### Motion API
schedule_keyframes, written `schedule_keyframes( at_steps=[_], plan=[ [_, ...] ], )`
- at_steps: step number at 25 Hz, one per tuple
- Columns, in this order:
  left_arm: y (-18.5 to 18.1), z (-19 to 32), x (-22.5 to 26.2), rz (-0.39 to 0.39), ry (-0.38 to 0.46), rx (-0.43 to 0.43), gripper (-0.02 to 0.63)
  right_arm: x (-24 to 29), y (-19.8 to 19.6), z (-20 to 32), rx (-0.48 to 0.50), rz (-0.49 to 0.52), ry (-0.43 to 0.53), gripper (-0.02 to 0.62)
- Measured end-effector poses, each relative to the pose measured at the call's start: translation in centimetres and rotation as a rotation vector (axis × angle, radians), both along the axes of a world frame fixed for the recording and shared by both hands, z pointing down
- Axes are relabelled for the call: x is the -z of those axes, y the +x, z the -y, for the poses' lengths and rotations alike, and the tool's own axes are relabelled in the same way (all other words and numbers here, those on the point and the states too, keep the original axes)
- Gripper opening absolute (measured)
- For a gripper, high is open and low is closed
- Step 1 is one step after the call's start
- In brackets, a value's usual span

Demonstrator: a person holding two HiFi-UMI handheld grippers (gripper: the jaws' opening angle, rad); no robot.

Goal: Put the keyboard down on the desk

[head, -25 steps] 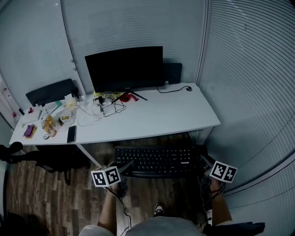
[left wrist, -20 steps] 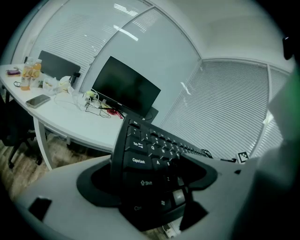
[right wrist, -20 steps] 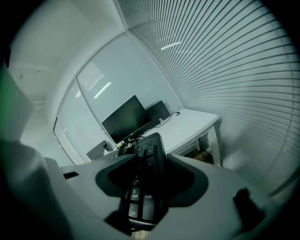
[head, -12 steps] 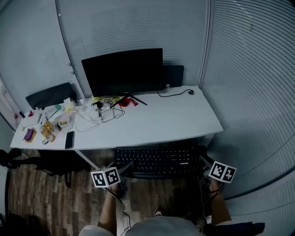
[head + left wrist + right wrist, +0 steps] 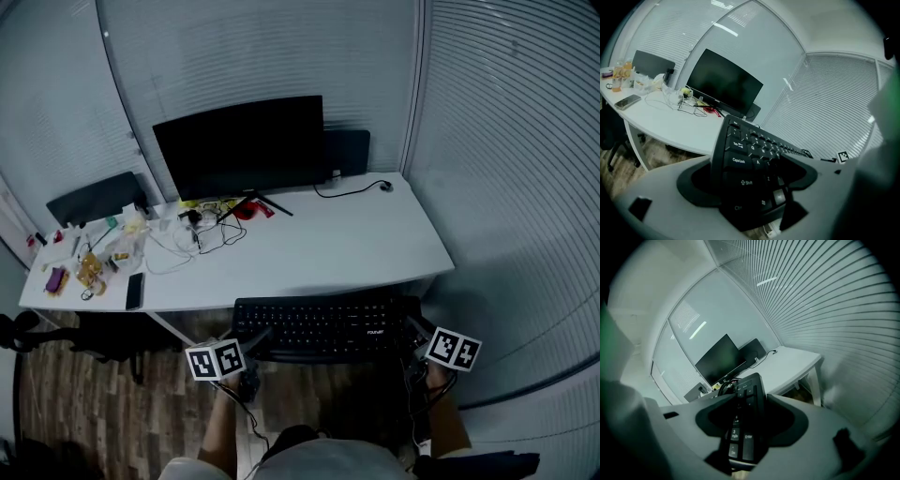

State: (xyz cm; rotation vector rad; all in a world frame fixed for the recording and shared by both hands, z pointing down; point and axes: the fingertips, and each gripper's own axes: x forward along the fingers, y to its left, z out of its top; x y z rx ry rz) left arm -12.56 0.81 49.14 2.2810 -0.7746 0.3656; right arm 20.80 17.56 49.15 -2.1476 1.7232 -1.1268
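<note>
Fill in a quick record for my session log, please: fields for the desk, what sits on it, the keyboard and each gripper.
desk: white, right half bare
on desk: monitor at back, phone and cables at left
keyboard: black, in the air at the desk's near edge
left gripper: shut on keyboard's left end
right gripper: shut on keyboard's right end
</note>
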Motion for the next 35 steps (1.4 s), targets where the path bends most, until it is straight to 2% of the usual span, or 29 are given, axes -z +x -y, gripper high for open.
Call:
schedule_keyframes(
  at_steps=[8,19,35],
  plan=[
    [0.3,1.1,-0.2,0.006,-0.013,-0.008,0.405,-0.2,0.2,0.8,0.002,0.012,-0.016,0.210],
    [3.0,4.0,-1.0,-0.003,-0.007,-0.033,0.405,-0.7,2.4,2.8,-0.033,0.000,-0.010,0.210],
    [9.4,13.6,-0.7,-0.020,0.017,-0.098,0.405,-0.3,7.6,10.3,-0.105,-0.017,0.015,0.210]
  ],
)
